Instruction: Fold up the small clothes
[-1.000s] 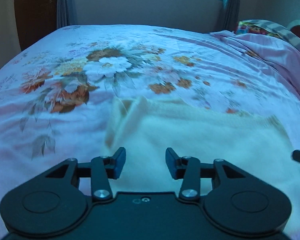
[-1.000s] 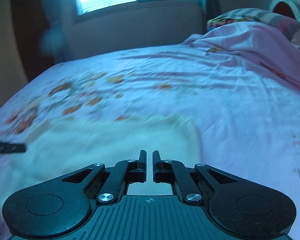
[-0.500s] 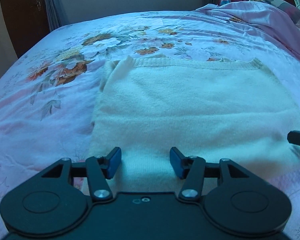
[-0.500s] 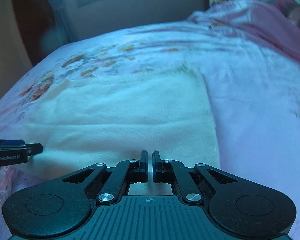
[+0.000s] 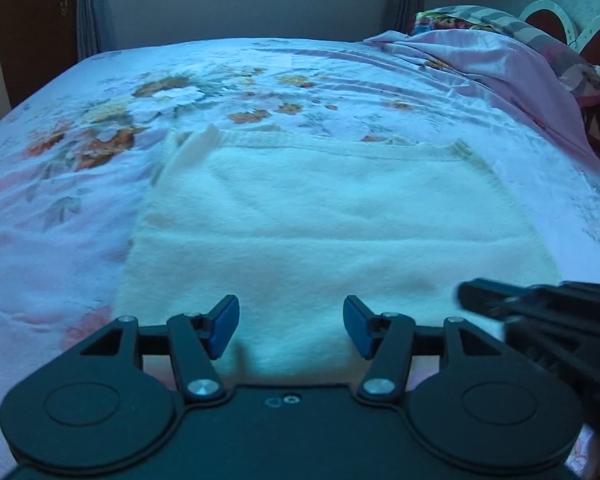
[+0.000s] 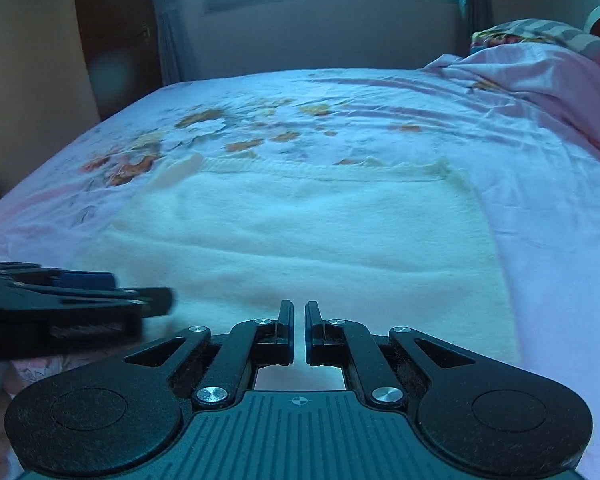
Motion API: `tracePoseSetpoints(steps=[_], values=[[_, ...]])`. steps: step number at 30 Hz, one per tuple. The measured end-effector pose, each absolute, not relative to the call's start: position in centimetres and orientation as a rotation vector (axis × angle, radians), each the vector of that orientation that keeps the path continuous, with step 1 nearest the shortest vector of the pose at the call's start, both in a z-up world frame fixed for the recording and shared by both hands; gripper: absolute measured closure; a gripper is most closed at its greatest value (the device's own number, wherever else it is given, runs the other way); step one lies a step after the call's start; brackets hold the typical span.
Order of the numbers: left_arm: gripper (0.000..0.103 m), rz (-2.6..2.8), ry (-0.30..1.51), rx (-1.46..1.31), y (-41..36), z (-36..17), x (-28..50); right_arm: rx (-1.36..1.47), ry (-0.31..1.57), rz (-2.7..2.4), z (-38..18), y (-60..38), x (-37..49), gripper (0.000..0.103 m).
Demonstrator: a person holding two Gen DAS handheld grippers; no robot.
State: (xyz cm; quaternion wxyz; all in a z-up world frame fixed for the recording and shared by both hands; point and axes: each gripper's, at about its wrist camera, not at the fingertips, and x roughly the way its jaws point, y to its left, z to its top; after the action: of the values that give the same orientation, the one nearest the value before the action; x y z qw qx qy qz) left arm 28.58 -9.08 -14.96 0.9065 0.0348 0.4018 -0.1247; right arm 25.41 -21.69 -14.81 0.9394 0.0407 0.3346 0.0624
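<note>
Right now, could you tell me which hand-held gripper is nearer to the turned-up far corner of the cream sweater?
Left. The left hand-held gripper hovers at the near hem, on the side of the turned-up corner; the right hand-held gripper is further right.

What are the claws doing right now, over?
Left claw open at the cream sweater near edge. Right claw nearly shut, empty, same edge. Sweater flat on floral bedsheet. Nothing blocking.

The left gripper's (image 5: pixel 291 326) body is hiding the near edge of the sweater (image 5: pixel 332 220). The right gripper (image 5: pixel 540 312) is blurring and running off the picture's right edge there. In the right view, the right gripper (image 6: pixel 299 330) is covering the sweater's (image 6: pixel 300 232) near hem, and the pillow (image 6: pixel 540 32) is getting cut off at the right edge.
</note>
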Motion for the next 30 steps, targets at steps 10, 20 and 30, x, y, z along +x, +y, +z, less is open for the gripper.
tracePoseSetpoints(steps=[10, 20, 30], values=[[0.045, -0.245, 0.854, 0.125, -8.4, -16.7, 27.0, 0.003, 0.683, 0.150, -16.0, -20.5, 24.2, 0.100], [0.044, -0.178, 0.848, 0.060, -6.3, -15.4, 26.7, 0.041, 0.671, 0.034, -15.1, -22.8, 23.0, 0.100], [0.037, -0.160, 0.890, 0.086, -5.7, -17.0, 27.5, 0.063, 0.806, -0.012, -17.7, -25.5, 24.2, 0.100]])
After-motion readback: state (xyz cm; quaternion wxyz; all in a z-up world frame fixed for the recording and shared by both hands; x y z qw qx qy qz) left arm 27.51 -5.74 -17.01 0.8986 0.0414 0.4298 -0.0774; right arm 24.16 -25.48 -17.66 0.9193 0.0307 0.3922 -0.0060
